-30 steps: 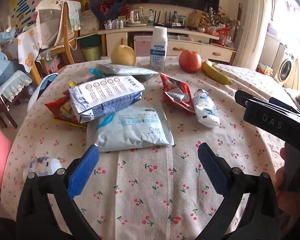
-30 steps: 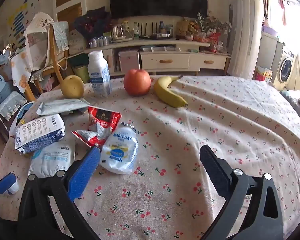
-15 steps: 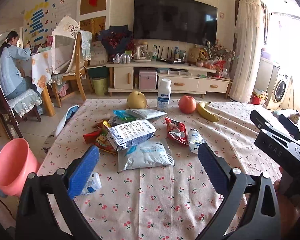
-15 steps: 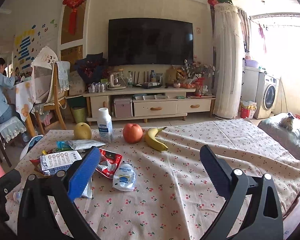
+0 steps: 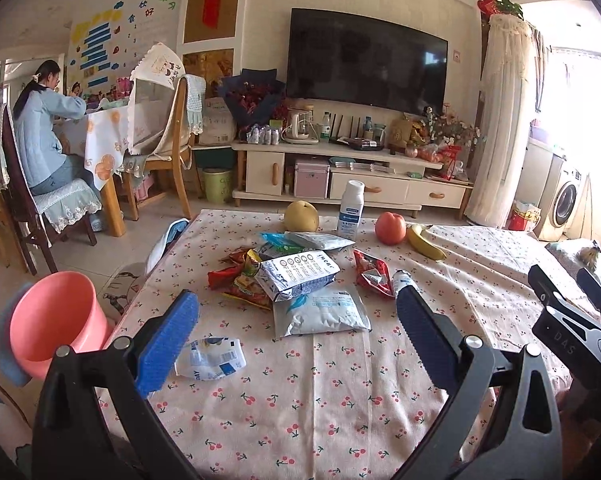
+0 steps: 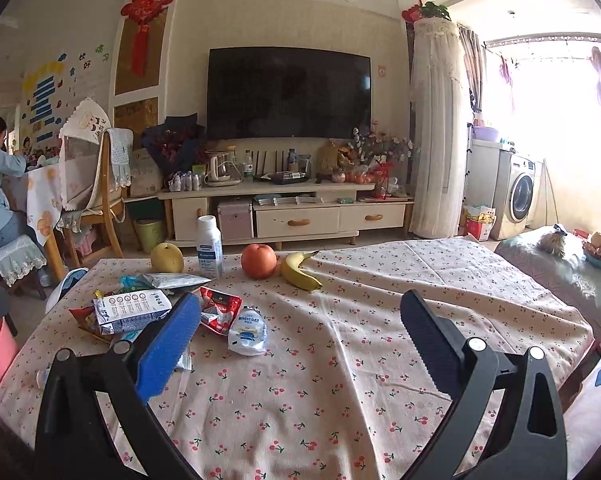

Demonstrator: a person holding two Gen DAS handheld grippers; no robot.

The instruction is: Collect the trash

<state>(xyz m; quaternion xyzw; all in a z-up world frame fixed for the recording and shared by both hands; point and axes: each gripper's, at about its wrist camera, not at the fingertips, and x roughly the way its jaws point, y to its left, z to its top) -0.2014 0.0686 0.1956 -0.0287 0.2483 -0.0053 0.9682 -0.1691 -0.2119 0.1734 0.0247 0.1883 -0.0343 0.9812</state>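
Over the last second both grippers drew back and rose from the table [image 5: 340,400]. The left gripper [image 5: 296,340], which had hung close over the white-and-blue pouch [image 5: 320,312], ended well short of it, and a crumpled white wrapper [image 5: 210,358] and a pink bin [image 5: 52,324] came into its view. The right gripper [image 6: 300,340] pulled away from the small white sachet [image 6: 248,330], which ended farther ahead.

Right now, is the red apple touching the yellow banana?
Apart. The right wrist view shows a strip of cherry-print tablecloth between the red apple and the yellow banana; the left wrist view shows the same gap.
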